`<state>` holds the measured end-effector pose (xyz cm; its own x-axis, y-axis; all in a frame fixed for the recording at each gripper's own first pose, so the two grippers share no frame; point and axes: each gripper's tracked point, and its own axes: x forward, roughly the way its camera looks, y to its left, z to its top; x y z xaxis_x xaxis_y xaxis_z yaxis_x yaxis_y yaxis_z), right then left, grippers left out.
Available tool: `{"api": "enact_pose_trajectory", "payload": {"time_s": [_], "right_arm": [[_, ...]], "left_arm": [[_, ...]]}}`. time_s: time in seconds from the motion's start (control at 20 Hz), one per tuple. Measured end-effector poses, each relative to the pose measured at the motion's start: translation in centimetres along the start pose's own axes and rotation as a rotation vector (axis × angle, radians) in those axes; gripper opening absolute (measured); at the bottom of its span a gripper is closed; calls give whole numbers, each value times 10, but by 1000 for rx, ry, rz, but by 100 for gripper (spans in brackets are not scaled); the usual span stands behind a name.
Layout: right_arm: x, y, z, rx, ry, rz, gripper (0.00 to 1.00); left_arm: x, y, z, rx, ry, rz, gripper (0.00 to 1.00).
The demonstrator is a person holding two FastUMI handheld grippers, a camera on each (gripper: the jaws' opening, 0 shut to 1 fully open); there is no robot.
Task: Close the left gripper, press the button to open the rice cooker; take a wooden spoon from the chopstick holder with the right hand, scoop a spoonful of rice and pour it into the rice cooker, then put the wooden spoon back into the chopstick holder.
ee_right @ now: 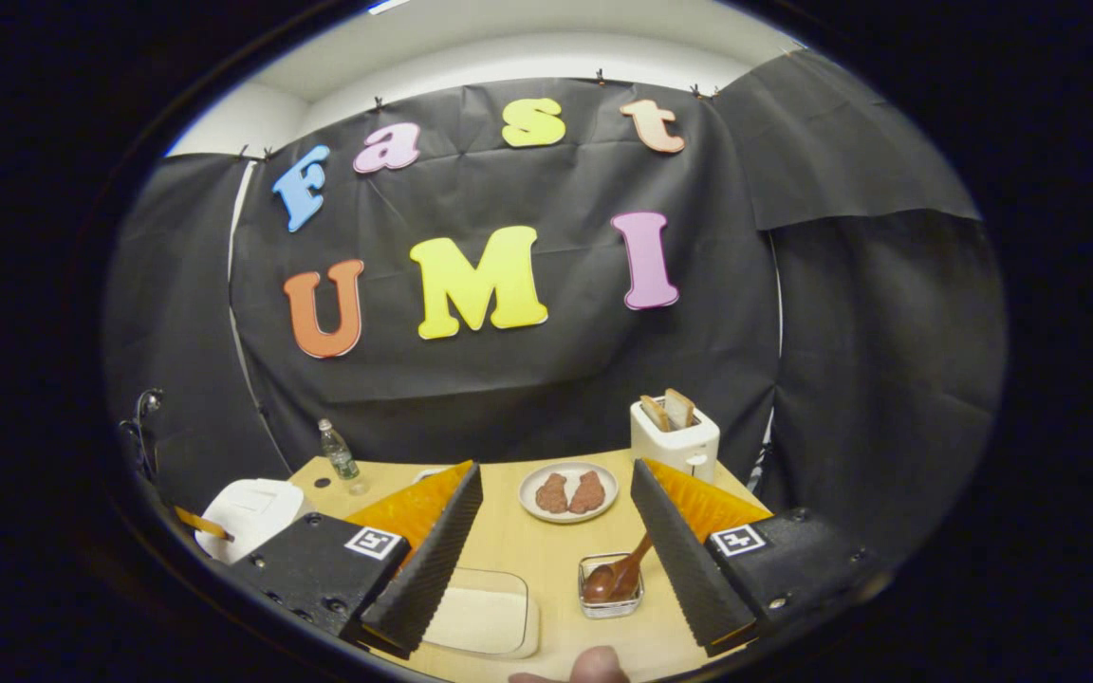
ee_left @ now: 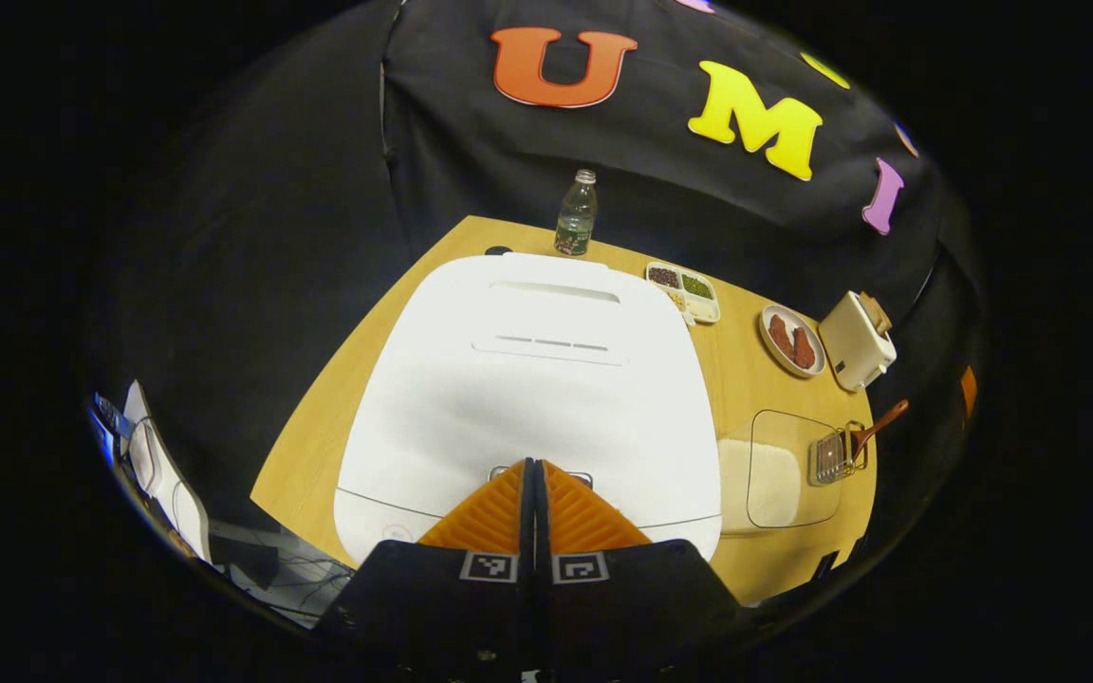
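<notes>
Bare table (ee_right: 509,541) btwn rice container (ee_right: 485,612) & plate (ee_right: 568,492).

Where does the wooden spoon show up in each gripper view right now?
Left gripper view: the wooden spoon is at the right edge, its handle slanting up out of the chopstick holder.
Right gripper view: the spoon is low at centre, between the open fingers.
Shared landmark: the white toaster, behind the spoon in both.

Black cloth (ee_right: 527,379) hangs as the back wall across the middle of the frame; above it, a pale wall (ee_right: 509,47). A wooden tabletop (ee_right: 509,541) fills the lower centre.
</notes>
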<state>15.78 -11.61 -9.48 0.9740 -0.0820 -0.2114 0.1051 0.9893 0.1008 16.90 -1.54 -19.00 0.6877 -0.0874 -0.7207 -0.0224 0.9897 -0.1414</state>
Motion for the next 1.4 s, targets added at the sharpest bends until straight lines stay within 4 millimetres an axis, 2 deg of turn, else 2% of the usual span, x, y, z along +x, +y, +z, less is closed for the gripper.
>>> {"api": "enact_pose_trajectory", "payload": {"time_s": [0.1,0.2,0.25,0.3,0.45,0.5,0.6,0.65,0.7,0.75,0.8,0.85,0.9,0.95,1.0,1.1,1.4], "right_arm": [[-2,2,3,-12,-9,10,100],[-4,0,9,-19,-21,13,96],[-5,-1,13,-19,-29,12,100],[-6,-2,15,-18,-33,12,96],[-9,-2,24,-27,-53,17,96],[-10,-4,28,-28,-64,16,96],[-13,-6,34,-32,-80,13,100],[-13,-7,35,-33,-81,13,96],[-14,-8,34,-34,-80,14,100],[-16,-9,35,-36,-81,13,96],[-18,-11,36,-36,-86,11,100],[-20,-12,38,-36,-91,12,96],[-22,-14,35,-35,-90,14,96],[-24,-16,33,-32,-87,15,100],[-26,-19,30,-22,-83,20,100],[-28,-27,21,-7,-61,10,100],[-24,-49,-13,-25,26,-14,100]], "left_arm": [[-6,3,5,-11,-53,-1,0],[-21,1,24,-15,-147,8,0],[-30,0,37,1,-199,12,1],[-39,-3,51,18,-251,15,1],[-72,-11,103,51,-427,15,2],[-80,-14,118,59,-486,18,7],[-90,-19,141,77,-573,9,24],[-89,-19,144,77,-588,14,36],[-88,-19,146,72,-588,5,36],[-91,-20,143,67,-591,6,41],[-92,-20,144,67,-601,13,58],[-96,-22,144,73,-614,13,77],[-98,-21,144,83,-629,17,66],[-104,-25,143,92,-645,18,94],[-108,-28,141,105,-657,14,98],[-112,-30,134,132,-670,34,94],[-123,-37,116,162,-696,48,95]]}}
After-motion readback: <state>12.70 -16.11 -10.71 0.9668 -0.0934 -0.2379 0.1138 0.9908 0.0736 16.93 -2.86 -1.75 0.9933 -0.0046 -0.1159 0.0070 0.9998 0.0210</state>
